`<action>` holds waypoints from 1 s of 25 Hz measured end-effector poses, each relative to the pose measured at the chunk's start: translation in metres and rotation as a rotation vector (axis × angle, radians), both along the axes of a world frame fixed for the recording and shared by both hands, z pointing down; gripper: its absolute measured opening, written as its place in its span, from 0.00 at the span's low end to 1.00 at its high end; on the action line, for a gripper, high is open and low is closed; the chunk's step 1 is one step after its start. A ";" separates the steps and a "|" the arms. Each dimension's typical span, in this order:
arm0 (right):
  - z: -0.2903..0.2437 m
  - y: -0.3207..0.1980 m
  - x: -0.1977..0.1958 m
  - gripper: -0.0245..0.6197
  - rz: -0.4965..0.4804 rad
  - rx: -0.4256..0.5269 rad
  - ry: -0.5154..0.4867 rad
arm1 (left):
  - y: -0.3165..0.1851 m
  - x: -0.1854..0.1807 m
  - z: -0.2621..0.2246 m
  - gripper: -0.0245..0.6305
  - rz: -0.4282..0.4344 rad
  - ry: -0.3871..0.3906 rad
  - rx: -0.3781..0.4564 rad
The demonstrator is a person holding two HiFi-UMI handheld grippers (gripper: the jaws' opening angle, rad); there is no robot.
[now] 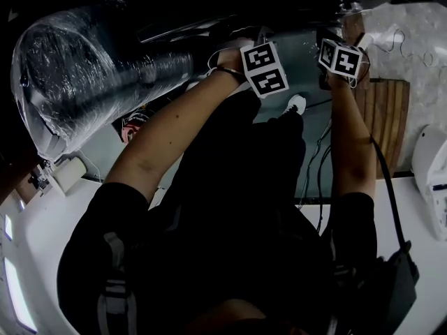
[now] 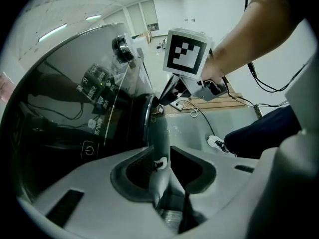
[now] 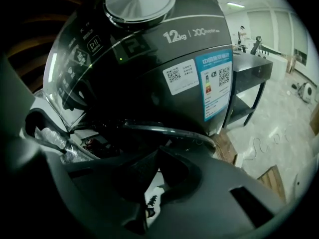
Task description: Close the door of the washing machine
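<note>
The washing machine (image 3: 149, 59) is dark and glossy, with a silver dial (image 3: 139, 1) and paper labels. Its door's chrome rim (image 3: 169, 132) curves just above my right gripper (image 3: 158, 153), whose jaws are shut with nothing in them. From the left gripper view that rim (image 2: 147, 114) shows edge-on, and the right gripper (image 2: 160, 102) reaches it from the right. My left gripper (image 2: 161, 149) sits below the rim with its pads a little apart; only floor and a white shoe show through the gap. In the head view both marker cubes (image 1: 264, 68) point at the dark machine.
A clear film-wrapped bulge (image 1: 84, 75) lies at the upper left. A wooden pallet (image 1: 384, 117), a white appliance (image 1: 433, 180) and cables (image 1: 318, 166) are on the floor to the right. A black table (image 3: 249, 73) stands beside the machine.
</note>
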State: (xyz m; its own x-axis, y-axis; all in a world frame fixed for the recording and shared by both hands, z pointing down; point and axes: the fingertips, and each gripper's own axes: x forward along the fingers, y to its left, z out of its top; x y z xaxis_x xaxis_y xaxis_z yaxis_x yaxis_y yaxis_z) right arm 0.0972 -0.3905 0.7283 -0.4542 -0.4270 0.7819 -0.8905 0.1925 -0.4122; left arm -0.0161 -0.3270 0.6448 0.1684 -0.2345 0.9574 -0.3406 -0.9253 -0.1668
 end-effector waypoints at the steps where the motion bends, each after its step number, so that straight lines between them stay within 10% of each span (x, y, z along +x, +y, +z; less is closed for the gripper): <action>1: 0.000 0.001 -0.001 0.05 -0.004 -0.002 -0.007 | 0.002 -0.002 0.001 0.19 -0.002 -0.002 -0.003; 25: -0.098 0.019 -0.010 0.05 -0.082 0.198 -0.005 | 0.016 -0.007 -0.067 0.13 -0.348 0.344 0.006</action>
